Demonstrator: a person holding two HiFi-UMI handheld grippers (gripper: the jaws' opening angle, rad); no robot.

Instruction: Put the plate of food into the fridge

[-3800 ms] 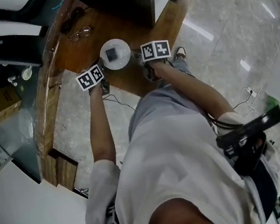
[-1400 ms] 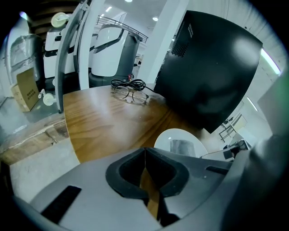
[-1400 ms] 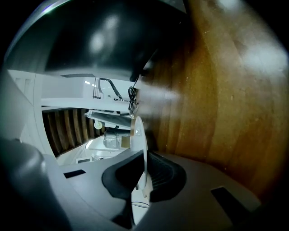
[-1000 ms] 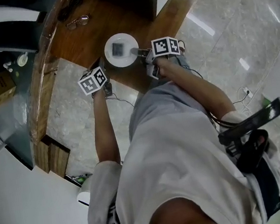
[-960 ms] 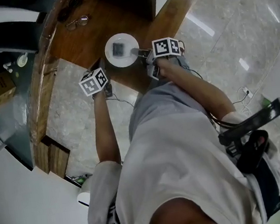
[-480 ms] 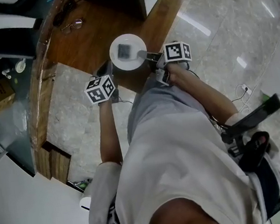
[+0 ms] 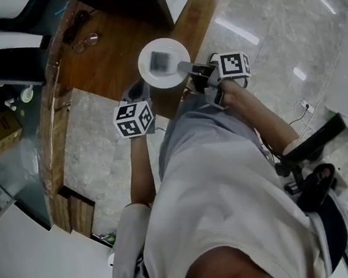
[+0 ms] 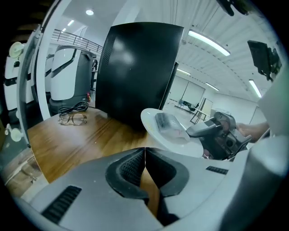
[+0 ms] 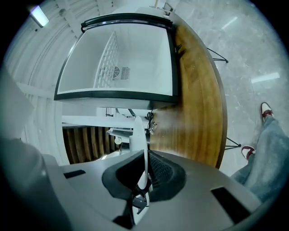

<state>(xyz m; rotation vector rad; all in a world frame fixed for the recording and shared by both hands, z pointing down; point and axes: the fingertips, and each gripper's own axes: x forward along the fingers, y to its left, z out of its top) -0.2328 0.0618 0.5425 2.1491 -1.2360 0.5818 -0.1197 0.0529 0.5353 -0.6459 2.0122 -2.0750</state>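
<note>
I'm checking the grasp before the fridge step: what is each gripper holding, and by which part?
The right gripper pinches the plate by its rim; the left gripper is shut and holds nothing.

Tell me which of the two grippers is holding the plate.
The right gripper: its jaws pinch the rim of the white plate. The left gripper is shut with nothing between its jaws.

the plate (image 7: 164, 63) has come up off the wooden table (image 7: 106, 55), pinched at its rim by the right gripper (image 9: 145, 158), and drifted right in the head view, while the left gripper (image 8: 145, 153) has drawn back from it.
</note>
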